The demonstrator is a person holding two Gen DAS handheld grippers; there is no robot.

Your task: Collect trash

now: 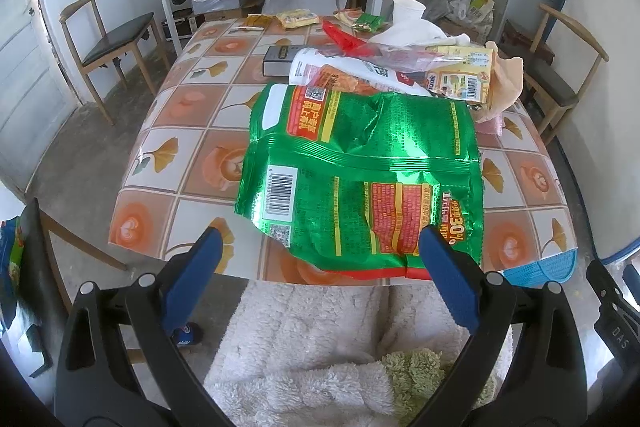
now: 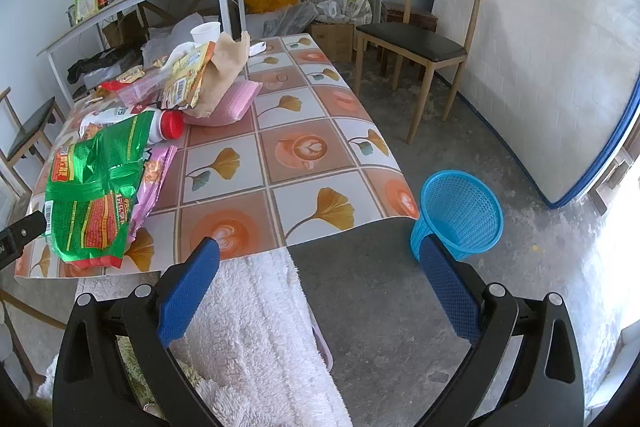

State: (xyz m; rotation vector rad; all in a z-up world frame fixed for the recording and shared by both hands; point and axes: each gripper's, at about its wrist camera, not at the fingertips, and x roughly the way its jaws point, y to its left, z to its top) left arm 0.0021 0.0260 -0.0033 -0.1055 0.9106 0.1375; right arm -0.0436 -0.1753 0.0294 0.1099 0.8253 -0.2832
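Trash is pretty much all still sitting on the table [image 1: 192, 163], so we'd say we're right at the start of this one. The blue mesh bin [image 2: 460, 215] on the floor just off the table's near right corner looks empty from what the right wrist view shows, so as far as we can tell nothing has gone in yet.

Closest piece is the big green snack bag [image 1: 360, 179], lying flat-ish at the near edge of the table, crinkled and shiny, barcode side up, with a red strip along its bottom hem. It looks empty and floppy, so we reckon it'll be an easy pinch but might flap around. From the right wrist view there's a pink wrapper [image 2: 154, 179] tucked under it.

Behind it is the rest of the pile: a white bottle with a red cap [image 2: 132, 125] on its side, a yellow carton [image 1: 460, 75], a red wrapper [image 1: 344, 39], a paper cup [image 1: 406, 9], and some smaller packets further back. All of that is left to do.

Our left gripper [image 1: 320, 255] is hovering just in front of the green bag with its jaws spread wide, holding nothing. Our right gripper [image 2: 320, 263] is also wide apart and empty, hanging off the table's edge with the bin just beyond its right finger.
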